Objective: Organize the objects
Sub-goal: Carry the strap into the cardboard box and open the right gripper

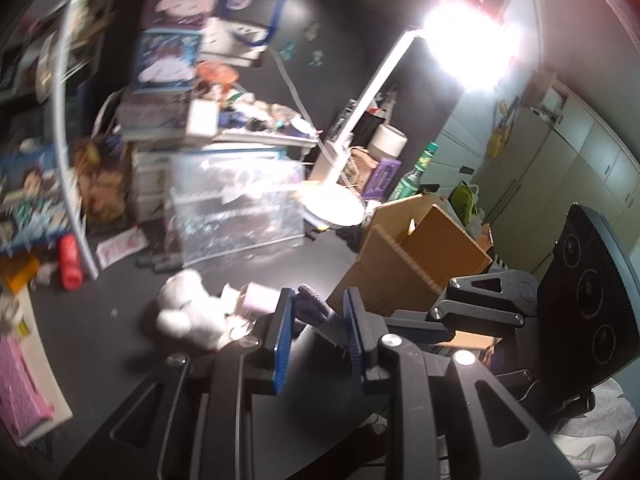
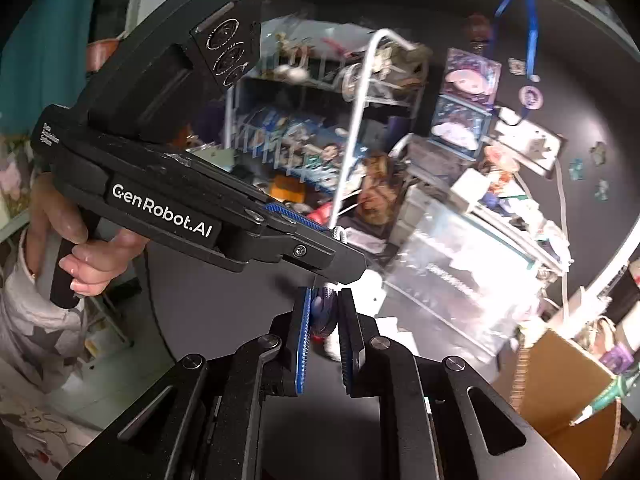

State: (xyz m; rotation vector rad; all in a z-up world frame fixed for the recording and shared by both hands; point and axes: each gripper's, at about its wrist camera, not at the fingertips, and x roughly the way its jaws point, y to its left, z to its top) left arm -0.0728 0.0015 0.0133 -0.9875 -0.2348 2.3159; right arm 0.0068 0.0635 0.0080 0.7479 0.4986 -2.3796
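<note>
In the left wrist view my left gripper (image 1: 318,302) stands partly open over the black table (image 1: 120,320); the right gripper's fingertip (image 1: 316,300) pokes between its pads. A white plush toy (image 1: 188,308) with a pink tag lies just left of it. In the right wrist view my right gripper (image 2: 324,312) is shut on a small blue and red object (image 2: 322,318). The left gripper's body (image 2: 168,208), held by a hand, crosses above it. An open cardboard box (image 1: 416,252) stands to the right; it also shows in the right wrist view (image 2: 560,380).
A clear plastic case (image 1: 236,208) stands mid-table, with stacked boxes (image 1: 160,80) behind it. A white desk lamp (image 1: 340,200) glares brightly. A red cylinder (image 1: 70,260) and a pink book (image 1: 20,392) lie at the left. A green bottle (image 1: 416,172) is behind the box.
</note>
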